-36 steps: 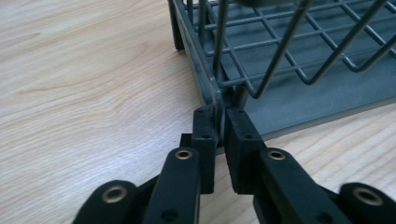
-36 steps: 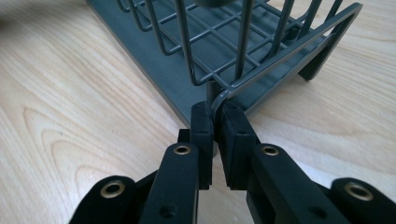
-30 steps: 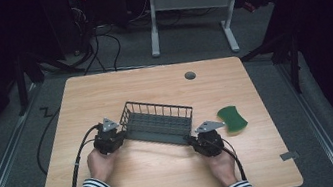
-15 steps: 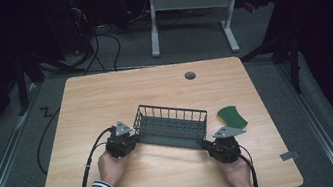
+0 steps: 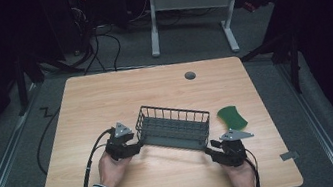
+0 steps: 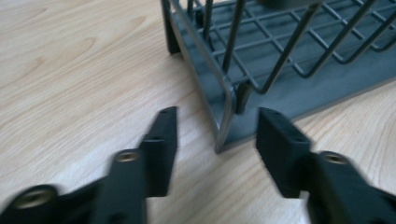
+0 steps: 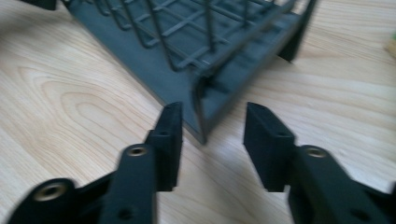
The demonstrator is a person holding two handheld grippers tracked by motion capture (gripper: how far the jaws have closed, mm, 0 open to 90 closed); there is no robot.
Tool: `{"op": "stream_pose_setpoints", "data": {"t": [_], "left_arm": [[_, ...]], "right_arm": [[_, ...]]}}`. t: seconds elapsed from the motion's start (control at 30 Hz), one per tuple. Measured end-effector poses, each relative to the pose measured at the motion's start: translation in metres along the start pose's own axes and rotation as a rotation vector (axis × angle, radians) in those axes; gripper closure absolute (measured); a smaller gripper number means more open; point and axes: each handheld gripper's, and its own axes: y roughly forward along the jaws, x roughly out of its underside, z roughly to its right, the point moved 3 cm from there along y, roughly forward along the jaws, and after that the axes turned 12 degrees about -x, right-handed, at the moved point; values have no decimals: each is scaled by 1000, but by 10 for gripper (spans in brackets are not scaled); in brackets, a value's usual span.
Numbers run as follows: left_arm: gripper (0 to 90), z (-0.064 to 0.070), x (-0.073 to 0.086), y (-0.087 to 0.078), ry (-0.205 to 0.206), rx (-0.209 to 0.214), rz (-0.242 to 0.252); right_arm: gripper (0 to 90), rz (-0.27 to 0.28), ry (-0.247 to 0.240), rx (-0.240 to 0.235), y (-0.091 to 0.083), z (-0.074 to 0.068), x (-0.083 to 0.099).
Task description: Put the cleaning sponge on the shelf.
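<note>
Okay, the wire basket [image 5: 173, 125] has travelled toward the right side of the table [image 5: 104, 98] over the last second, and now it sits flat near the front middle, long side toward me, with its right end close to the green sponge [image 5: 231, 117] but not touching it. What's changed just now is my grip: both pairs of tongs have let go. My left gripper [image 5: 135, 146] is at the basket's left end, and in the left gripper view its jaws are spread, one either side of the corner post [image 6: 227, 109] with daylight on both sides, nothing pinched. Same story on the right gripper [image 5: 210, 151]: in the right gripper view the jaws stand apart around the near right corner [image 7: 201, 105], clear of the wire. So I read this as the shift being finished and the basket set down. It's resting on its own base. From here I'd judge the safe move is to draw both hands straight back so a jaw doesn't snag the frame and drag it.
</note>
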Motion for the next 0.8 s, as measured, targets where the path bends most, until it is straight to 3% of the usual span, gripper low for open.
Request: {"op": "stream_pose_setpoints", "data": {"t": [0.13,0.17,0.2,0.37,0.53,0.7,0.73,0.8], "left_arm": [[368,-3,9,-4,-14,6,-21],[362,-7,14,-6,-4,-22,-23],[360,-7,14,-6,-4,-22,-23],[351,-19,30,-8,-26,-102,-43],[352,-23,38,-10,-54,-123,-18],[343,-24,42,-12,-83,-126,-6],[335,-22,42,-12,-73,-134,-8],[323,-20,41,-12,-53,-143,-12]], "right_arm": [[473,16,3,27,-12,4,5],[464,25,1,37,-16,5,6],[464,25,1,37,-16,5,6],[425,75,30,82,-33,18,10],[415,89,51,111,-42,28,8],[421,94,27,164,-53,37,-5],[416,93,40,198,-57,44,-12],[393,89,47,218,-58,49,-18]]}}
